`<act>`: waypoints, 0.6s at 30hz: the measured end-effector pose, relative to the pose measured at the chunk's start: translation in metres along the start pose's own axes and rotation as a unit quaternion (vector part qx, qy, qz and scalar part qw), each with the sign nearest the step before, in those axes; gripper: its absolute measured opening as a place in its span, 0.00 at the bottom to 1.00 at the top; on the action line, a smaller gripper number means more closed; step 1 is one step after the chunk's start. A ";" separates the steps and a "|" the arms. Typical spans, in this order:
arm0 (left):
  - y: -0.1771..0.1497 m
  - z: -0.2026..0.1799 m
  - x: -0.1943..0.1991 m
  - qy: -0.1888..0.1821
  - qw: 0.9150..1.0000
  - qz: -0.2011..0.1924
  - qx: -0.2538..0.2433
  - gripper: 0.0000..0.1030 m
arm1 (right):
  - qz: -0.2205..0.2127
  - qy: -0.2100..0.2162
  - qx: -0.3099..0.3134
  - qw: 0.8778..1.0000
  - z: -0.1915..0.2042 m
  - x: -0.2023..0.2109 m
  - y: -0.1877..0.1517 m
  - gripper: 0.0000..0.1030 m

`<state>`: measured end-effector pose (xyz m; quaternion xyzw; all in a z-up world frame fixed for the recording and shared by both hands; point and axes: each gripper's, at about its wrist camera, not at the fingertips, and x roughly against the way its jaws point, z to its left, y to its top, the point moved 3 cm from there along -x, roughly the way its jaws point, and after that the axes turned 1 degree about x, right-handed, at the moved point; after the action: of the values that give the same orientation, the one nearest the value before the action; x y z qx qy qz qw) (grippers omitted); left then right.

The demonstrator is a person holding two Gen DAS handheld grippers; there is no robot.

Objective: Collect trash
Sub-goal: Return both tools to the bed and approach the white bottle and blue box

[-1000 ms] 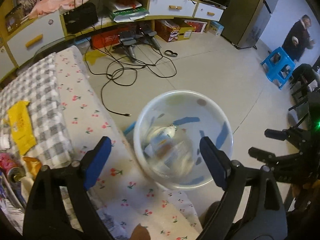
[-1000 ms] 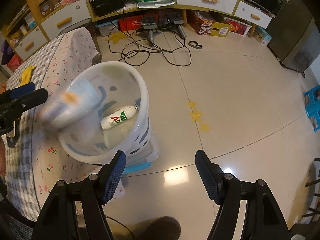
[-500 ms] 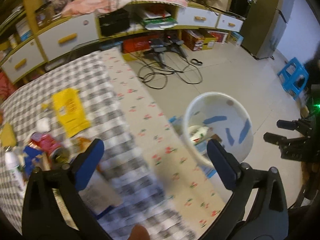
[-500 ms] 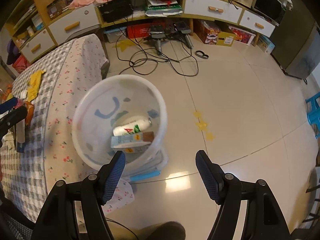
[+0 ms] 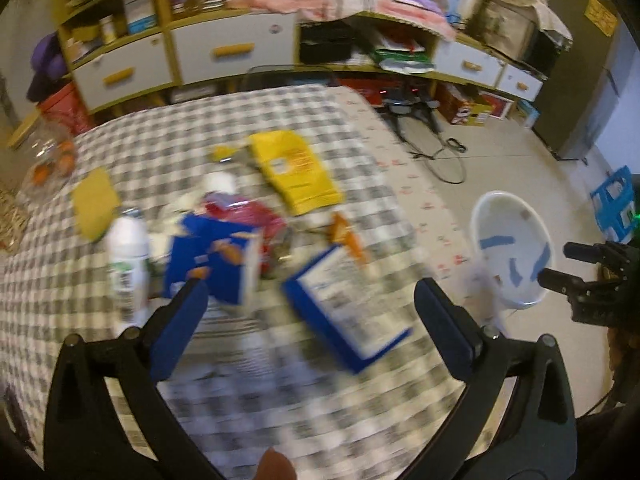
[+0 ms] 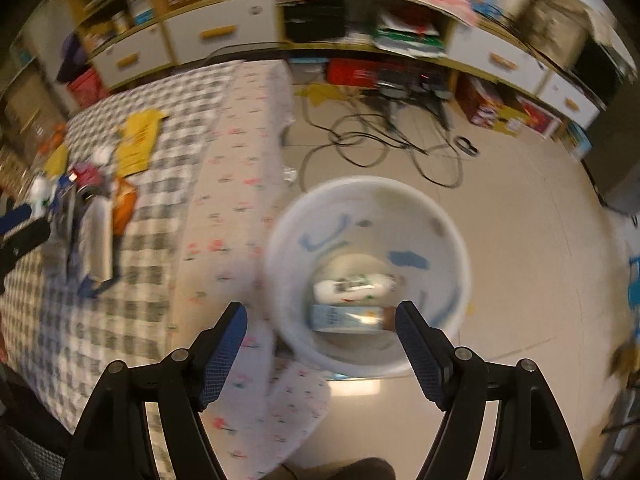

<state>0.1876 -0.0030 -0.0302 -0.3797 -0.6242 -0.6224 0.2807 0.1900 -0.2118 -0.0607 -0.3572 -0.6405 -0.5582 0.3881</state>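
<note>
My left gripper (image 5: 310, 294) is open and empty above the checked table (image 5: 240, 380). Just ahead of it lie a blue and white carton (image 5: 348, 308), a blue box (image 5: 216, 258), a white bottle (image 5: 126, 248), a red wrapper (image 5: 256, 216), an orange wrapper (image 5: 346, 236) and a yellow bag (image 5: 298, 172). The white trash bin (image 5: 512, 248) stands on the floor to the right. My right gripper (image 6: 320, 324) is open and empty over the bin (image 6: 372, 200), which holds a white bottle (image 6: 352, 286) and a light blue carton (image 6: 346, 318).
Black cables (image 6: 380, 140) lie on the tiled floor behind the bin. Yellow and white cabinets (image 5: 224, 52) run along the back wall. A blue stool (image 5: 616, 200) stands at the far right. The tablecloth edge (image 6: 240, 160) hangs beside the bin.
A carton dropped from my left gripper into the bin. My left gripper then swung left from the bin to the table's trash. My right gripper moved closer over the bin.
</note>
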 end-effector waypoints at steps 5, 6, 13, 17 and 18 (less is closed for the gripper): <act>-0.006 0.048 0.000 0.036 0.999 0.009 0.028 0.99 | -0.003 0.016 0.037 0.999 0.044 -0.002 0.009 0.77; -0.007 0.058 -0.001 0.040 0.998 0.011 0.037 0.99 | -0.004 0.019 0.046 0.999 0.054 -0.002 0.010 0.77; -0.011 0.118 -0.014 0.072 0.992 0.042 0.090 0.99 | -0.002 0.038 0.086 0.996 0.110 -0.011 0.023 0.78; -0.012 0.133 -0.023 0.059 0.990 0.054 0.112 0.96 | -0.002 0.043 0.093 0.995 0.130 -0.017 0.030 0.78; -0.012 0.134 -0.025 0.054 0.990 0.058 0.114 0.93 | -0.002 0.045 0.095 0.994 0.136 -0.018 0.033 0.78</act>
<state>0.2081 0.1271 -0.0666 -0.3470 -0.6518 -0.5493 0.3912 0.2141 -0.0738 -0.0731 -0.2919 -0.6729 -0.5115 0.4476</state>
